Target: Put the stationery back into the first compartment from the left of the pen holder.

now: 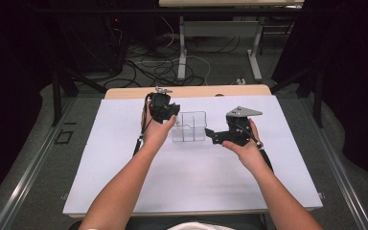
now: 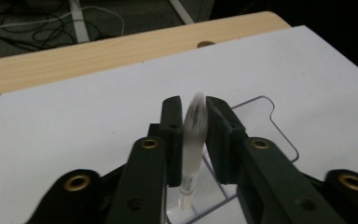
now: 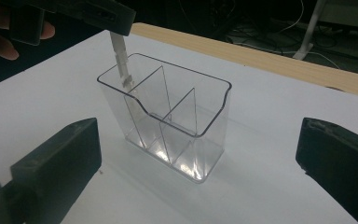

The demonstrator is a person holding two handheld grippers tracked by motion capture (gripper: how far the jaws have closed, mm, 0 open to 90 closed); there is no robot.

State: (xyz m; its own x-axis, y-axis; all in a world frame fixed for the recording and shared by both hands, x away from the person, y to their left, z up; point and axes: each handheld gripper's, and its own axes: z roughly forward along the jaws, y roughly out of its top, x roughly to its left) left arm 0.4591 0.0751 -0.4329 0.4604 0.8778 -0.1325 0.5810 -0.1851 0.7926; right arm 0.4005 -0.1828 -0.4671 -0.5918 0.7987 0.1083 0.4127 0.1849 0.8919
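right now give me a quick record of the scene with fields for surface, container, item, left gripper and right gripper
surface: white sheet over a light wooden table
container: clear plastic organiser box with inner dividers, upright on the sheet
item: slim pale translucent stick, upright, lower end inside one end compartment of the box
left gripper: above the box, shut on the stick
right gripper: open, jaws set wide, aimed at the box, not touching it

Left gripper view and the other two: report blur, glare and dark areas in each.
Left gripper view: the pale tube in the left gripper smears at its top, and the near jaws are soft. Right gripper view: glare spots on the clear organizer floor. High view: white table sheet bright, surroundings nearly black.
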